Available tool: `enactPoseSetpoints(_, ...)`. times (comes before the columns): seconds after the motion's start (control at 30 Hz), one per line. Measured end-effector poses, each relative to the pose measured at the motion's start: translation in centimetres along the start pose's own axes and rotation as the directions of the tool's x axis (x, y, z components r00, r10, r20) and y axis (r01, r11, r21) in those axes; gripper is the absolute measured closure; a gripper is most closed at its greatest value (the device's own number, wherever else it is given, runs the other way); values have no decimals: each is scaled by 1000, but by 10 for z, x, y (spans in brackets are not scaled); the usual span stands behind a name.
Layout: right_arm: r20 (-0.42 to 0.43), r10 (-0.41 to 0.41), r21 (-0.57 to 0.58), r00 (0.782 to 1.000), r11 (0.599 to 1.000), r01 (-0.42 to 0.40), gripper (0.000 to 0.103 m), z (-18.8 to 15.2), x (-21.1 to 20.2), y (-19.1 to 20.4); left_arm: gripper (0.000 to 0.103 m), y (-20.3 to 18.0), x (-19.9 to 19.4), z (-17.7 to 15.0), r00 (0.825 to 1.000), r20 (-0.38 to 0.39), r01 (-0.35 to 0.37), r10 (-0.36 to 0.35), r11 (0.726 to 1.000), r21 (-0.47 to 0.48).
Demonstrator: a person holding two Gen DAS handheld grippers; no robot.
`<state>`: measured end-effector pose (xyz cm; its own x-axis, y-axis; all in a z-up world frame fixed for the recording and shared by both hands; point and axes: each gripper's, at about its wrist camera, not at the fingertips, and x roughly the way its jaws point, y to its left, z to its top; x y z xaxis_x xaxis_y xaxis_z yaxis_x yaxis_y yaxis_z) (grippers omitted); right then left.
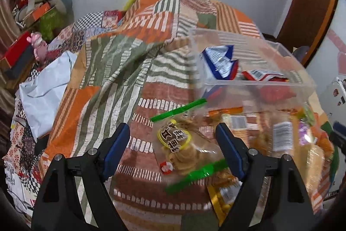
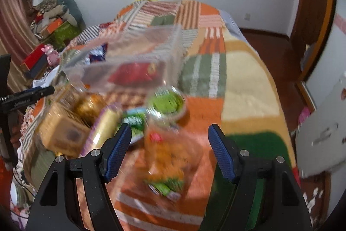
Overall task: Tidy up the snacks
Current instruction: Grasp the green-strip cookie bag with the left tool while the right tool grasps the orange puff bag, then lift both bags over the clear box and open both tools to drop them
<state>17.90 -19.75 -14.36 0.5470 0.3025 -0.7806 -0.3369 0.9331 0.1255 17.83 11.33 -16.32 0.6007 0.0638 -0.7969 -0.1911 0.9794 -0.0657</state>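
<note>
My left gripper (image 1: 174, 133) is open above a clear packet of round biscuits with green sealed ends (image 1: 183, 146) lying on the patchwork bedspread. A clear plastic bin (image 1: 255, 83) stands behind it, holding a blue-and-white packet (image 1: 220, 62) and a red packet (image 1: 261, 75). My right gripper (image 2: 169, 134) is open over an orange snack bag (image 2: 170, 157). A green-lidded cup (image 2: 167, 104), a gold roll (image 2: 106, 127) and a tan packet (image 2: 62, 131) lie beside it. The bin (image 2: 134, 66) shows behind them.
More loose snack packets (image 1: 283, 135) lie to the right of the biscuits. A white plastic bag (image 1: 45, 88) lies at the left. Boxes and clutter (image 1: 34, 12) stand by the wall. The bed edge drops to a wooden floor (image 2: 279, 62) at the right.
</note>
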Motion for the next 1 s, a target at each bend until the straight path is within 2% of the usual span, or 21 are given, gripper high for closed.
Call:
enactPoseSetpoints(0.1, -11, -11, 28, 1000, 1000, 12, 32, -9, 2, -7, 21, 1, 14, -2, 1000, -21, -1, 1, 1000, -14)
enactPoseSetpoints(0.2, -33, -12, 51, 999, 999, 14, 26, -16, 5, -12, 21, 4, 23, -9, 999, -40, -1, 0, 1000, -22)
enactPoseSetpoints(0.37, -62, 17, 74, 998, 997, -12, 26, -23, 14, -13, 21, 10, 34, -24, 997, -72, -20, 19, 1000, -12)
enactPoseSetpoints(0.57, -77, 39, 88, 996, 996, -32, 25, -26, 26, -10, 22, 14, 37, -27, 998, -61, -12, 11, 1000, -27)
enactPoseSetpoints(0.63, -73, 39, 89, 997, 996, -33, 31, -27, 25, -8, 26, 14, 38, -25, 998, -57, -14, 12, 999, -30)
enactPoseSetpoints(0.67, -73, 47, 87, 996, 995, -40, 38, -27, 25, -7, 32, 14, 39, -24, 998, -55, -15, 13, 999, -31)
enactPoseSetpoints(0.7, -72, 51, 85, 996, 995, -45, 44, -27, 24, -7, 33, 14, 40, -23, 998, -54, -13, 11, 999, -32)
enactPoseSetpoints(0.77, -68, 46, 77, 997, 996, -41, 48, -27, 23, -6, 37, 15, 39, -21, 999, -44, -5, 3, 999, -39)
enactPoseSetpoints(0.87, -62, 43, 77, 997, 996, -38, 52, -26, 22, -7, 44, 14, 35, -21, 1000, -27, -8, 7, 1000, -30)
enactPoseSetpoints(0.97, -47, 35, 74, 998, 997, -32, 55, -25, 18, -6, 47, 11, 29, -23, 1000, -10, -15, 14, 1000, -12)
enactPoseSetpoints(1.0, -42, 33, 71, 999, 997, -30, 55, -24, 16, -6, 51, 10, 26, -24, 1000, -6, -15, 15, 1000, -8)
